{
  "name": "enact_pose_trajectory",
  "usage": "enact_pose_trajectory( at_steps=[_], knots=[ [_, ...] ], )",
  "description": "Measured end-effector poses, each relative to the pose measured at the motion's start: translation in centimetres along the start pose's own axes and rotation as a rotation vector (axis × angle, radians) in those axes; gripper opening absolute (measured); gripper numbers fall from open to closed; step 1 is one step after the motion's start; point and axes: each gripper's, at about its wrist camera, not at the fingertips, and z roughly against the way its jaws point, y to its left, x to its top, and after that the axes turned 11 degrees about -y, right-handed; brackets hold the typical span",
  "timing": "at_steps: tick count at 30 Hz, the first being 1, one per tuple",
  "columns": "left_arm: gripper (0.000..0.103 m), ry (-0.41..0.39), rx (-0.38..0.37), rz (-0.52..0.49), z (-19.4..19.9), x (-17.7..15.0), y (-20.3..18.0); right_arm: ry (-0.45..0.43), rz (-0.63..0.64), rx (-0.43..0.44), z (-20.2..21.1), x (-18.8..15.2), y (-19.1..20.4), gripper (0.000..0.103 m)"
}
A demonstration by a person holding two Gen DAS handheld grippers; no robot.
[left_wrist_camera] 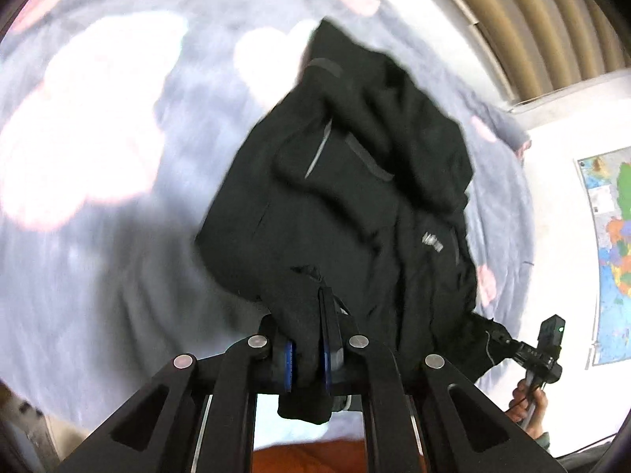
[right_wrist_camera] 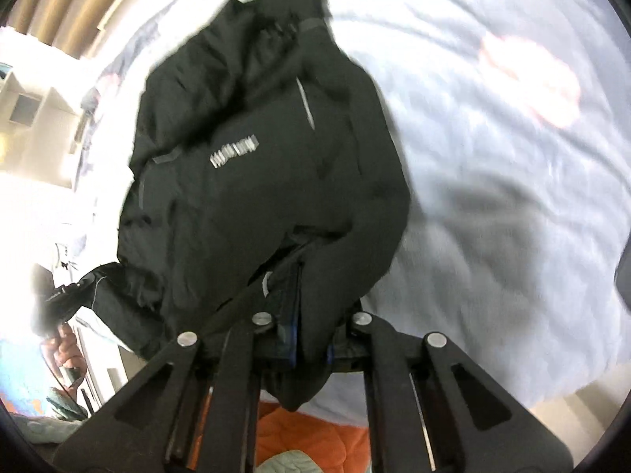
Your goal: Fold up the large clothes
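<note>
A black jacket (left_wrist_camera: 355,181) with a small pale logo lies bunched on a grey-blue bedspread (left_wrist_camera: 118,268). In the left wrist view my left gripper (left_wrist_camera: 309,339) is shut on a fold of the jacket's near edge, black cloth pinched between its blue pads and hanging below them. In the right wrist view the same black jacket (right_wrist_camera: 252,165) spreads ahead, and my right gripper (right_wrist_camera: 311,339) is shut on another fold of its near edge. Each view shows the other gripper at the side, held by a hand (left_wrist_camera: 528,406) and gripping the jacket's far corner.
The bedspread (right_wrist_camera: 493,205) has pink and white patches. A ribbed beige headboard or curtain (left_wrist_camera: 552,27) stands behind the bed. A coloured map (left_wrist_camera: 611,260) hangs on the white wall. Orange fabric (right_wrist_camera: 315,441) lies below the grippers.
</note>
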Motion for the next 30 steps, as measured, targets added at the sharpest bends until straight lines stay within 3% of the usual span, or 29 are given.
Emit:
enact_pose_trajectory(
  at_steps=[8,15,23,26,30],
  knots=[
    [0.011,-0.115,-0.059,-0.067,0.4,7.5,-4.0,-0.118,0.055,0.02,0.8,6.8,4.5,0.007],
    [0.011,-0.208,-0.076,-0.061,-2.1,16.3,-5.7,-0.21,0.093,0.004,-0.3,16.0,6.9,0.007],
    [0.011,-0.211,-0.015,-0.042,-11.2,25.2,-6.6,-0.207,0.106,-0.05,-7.3,26.6,8.6,0.007],
    [0.013,-0.178,0.015,-0.014,-15.8,27.6,-5.7,-0.154,0.068,-0.089,-12.0,29.5,8.0,0.008],
    [0.014,-0.081,0.119,-0.007,-22.4,28.6,-4.1,-0.051,0.033,-0.14,-18.7,31.0,7.0,0.008]
  ],
)
